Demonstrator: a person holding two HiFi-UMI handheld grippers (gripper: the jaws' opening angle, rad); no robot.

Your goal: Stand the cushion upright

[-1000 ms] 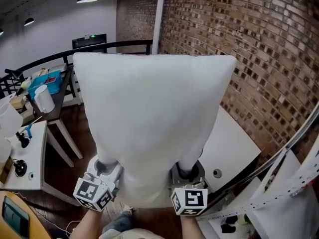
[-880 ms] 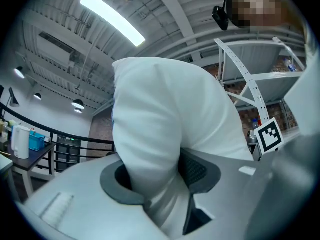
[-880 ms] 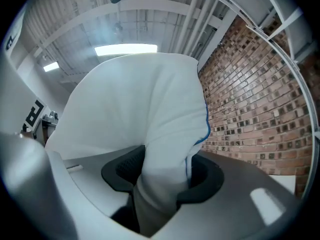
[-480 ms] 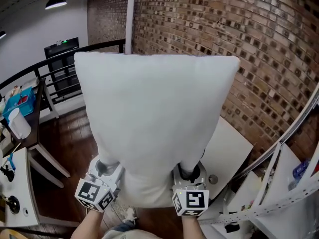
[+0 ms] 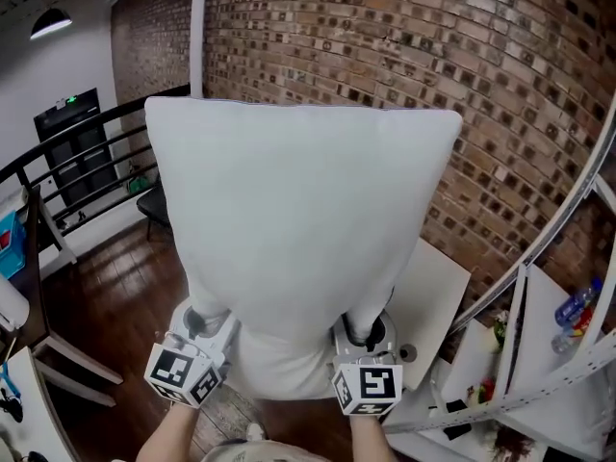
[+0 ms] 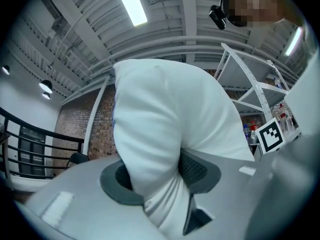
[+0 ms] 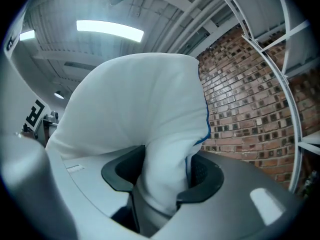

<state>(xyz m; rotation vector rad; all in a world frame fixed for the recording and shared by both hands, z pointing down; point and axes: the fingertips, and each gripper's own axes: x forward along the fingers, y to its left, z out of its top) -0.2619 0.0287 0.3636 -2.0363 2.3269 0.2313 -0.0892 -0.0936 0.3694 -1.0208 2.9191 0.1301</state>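
Observation:
A large white cushion (image 5: 298,229) hangs in the air in front of me, upright, filling the middle of the head view. My left gripper (image 5: 207,318) pinches its lower left edge and my right gripper (image 5: 364,327) pinches its lower right edge. In the left gripper view the cushion (image 6: 165,134) bulges out from between the dark pads (image 6: 197,171), squeezed tight. The right gripper view shows the cushion (image 7: 145,134), with a blue seam line, clamped the same way between the pads (image 7: 207,176). Both grippers point roughly level.
A curved brick wall (image 5: 452,56) stands close behind the cushion. A white table (image 5: 438,287) lies below at right, beside a white metal shelf frame (image 5: 539,354) with bottles. Dark wood floor (image 5: 106,287), a black railing (image 5: 67,162) and a chair (image 5: 154,200) are at left.
I have swung to the right with the cushion held in both grippers. The tables at left have slid out of the head view, and more brick wall and the shelf have come in.

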